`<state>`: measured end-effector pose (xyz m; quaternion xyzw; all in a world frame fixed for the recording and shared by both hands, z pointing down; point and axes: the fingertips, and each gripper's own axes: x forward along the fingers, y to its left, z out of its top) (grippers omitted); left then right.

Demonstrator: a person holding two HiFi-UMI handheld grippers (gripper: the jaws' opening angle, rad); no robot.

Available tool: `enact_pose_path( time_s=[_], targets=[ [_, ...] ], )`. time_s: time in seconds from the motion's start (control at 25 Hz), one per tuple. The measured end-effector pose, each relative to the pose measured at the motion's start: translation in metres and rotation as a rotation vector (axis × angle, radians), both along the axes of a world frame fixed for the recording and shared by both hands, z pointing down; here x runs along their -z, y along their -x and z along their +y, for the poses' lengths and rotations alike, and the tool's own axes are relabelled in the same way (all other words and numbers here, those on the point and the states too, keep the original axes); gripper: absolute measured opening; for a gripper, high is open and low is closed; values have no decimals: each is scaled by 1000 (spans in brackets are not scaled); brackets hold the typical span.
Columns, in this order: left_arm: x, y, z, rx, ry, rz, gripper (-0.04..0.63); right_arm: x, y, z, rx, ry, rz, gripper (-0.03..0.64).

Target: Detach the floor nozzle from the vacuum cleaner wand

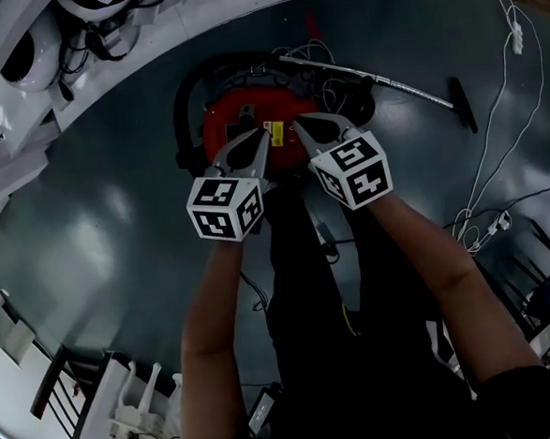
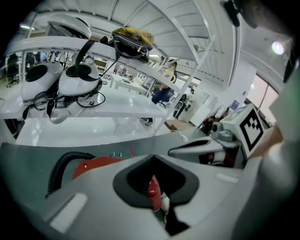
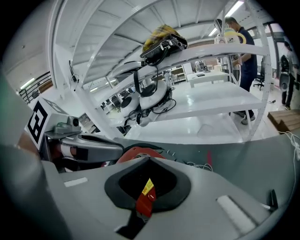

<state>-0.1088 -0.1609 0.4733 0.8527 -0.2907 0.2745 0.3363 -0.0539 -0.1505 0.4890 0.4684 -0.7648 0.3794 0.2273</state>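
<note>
My two forearms fill the near foreground of the head view, reaching forward and down over my dark trousers. Each ends in a cube with square markers.

Left gripper: my jaws are pressed together, tips meeting, with nothing clamped between them. Right gripper: likewise together and empty. The two tips stand just beside each other, angled inward, above the vacuum cleaner.

Floor nozzle: a short black bar on the floor, well to the right of both grippers. It sits at the far end of the wand, a thin metal tube that runs slantwise from behind the cleaner down to the nozzle. Neither gripper touches either one.

Vacuum cleaner body: red and round, directly under my jaw tips. In both gripper views it shows as a red patch through the dark notch where the jaws meet. A black ribbed hose curls round its left side.

Floor: dark grey and glossy. A white cable trails along its right side.

Beyond the floor stands white shelving. It carries white rounded helmets with black leads and, one shelf higher, a yellow and black bag. A person stands at the shelving's far end.
</note>
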Motion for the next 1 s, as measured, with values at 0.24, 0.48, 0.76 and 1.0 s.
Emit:
enact_pose_path(
  time_s=[0.24,0.48,0.76,1.0],
  targets=[
    [-25,11,-27,32,-13,-27,11,-27,4,-14,45,4,-1,-3],
    [-48,33,-71,138,-40,-60,11,-46,9,-38,94,-26,21,-3],
    [-66,46,-111,149,-68,-94,11,-60,21,-62,104,-30,8,-3],
    [-88,32,-124,69,-74,-118,11,-83,30,-84,91,-20,20,-3]
  ],
)
